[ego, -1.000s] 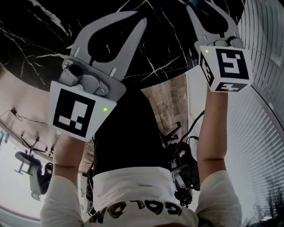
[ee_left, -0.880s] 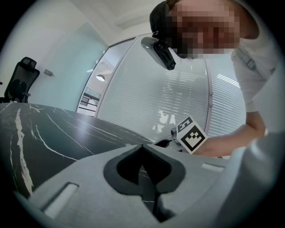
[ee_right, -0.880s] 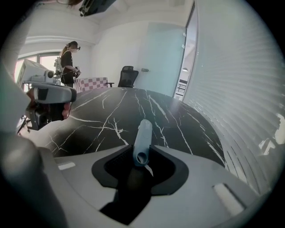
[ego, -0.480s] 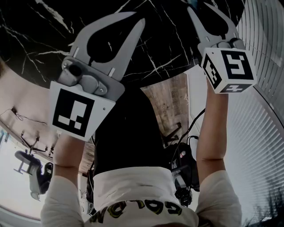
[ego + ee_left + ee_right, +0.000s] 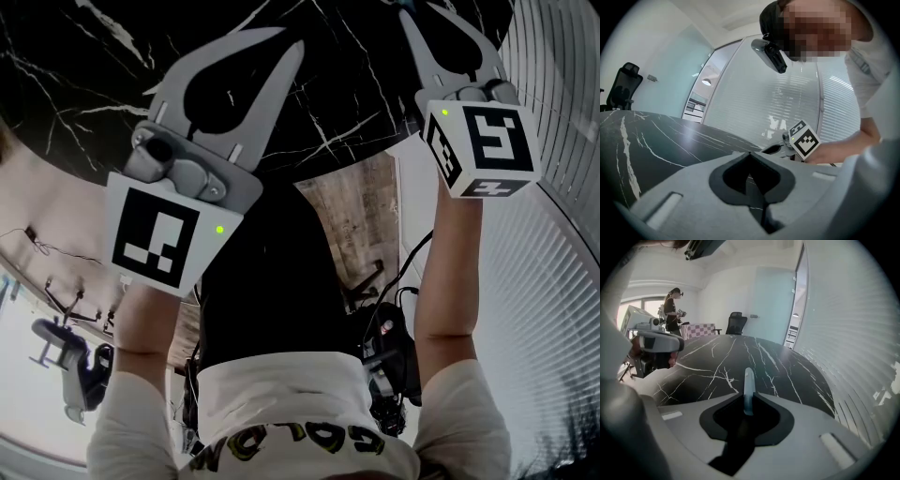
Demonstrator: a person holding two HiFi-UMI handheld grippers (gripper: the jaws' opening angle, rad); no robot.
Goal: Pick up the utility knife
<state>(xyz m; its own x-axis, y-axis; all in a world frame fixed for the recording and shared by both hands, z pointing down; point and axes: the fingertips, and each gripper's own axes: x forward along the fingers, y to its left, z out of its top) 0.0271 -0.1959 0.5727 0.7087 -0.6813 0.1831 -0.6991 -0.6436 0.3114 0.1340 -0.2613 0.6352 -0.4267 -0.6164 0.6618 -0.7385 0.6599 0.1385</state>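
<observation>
Now | utility knife (image 5: 748,380): slim, pale | right gripper (image 5: 748,399) jaws just closing on it

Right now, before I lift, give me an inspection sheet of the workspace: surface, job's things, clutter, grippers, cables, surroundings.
Surface: black marble table with white veins.
Job's things: utility knife, pale and slim, sticking out from between the right gripper's jaws.
Clutter: nothing seen on the table.
Grippers: right gripper has just been closing and is shut on the knife; left gripper is shut and empty, over the table.
Cables: dark cables by the person's hip, off the table.
Surroundings: window blinds, office chair, a second person at the far end.
</observation>
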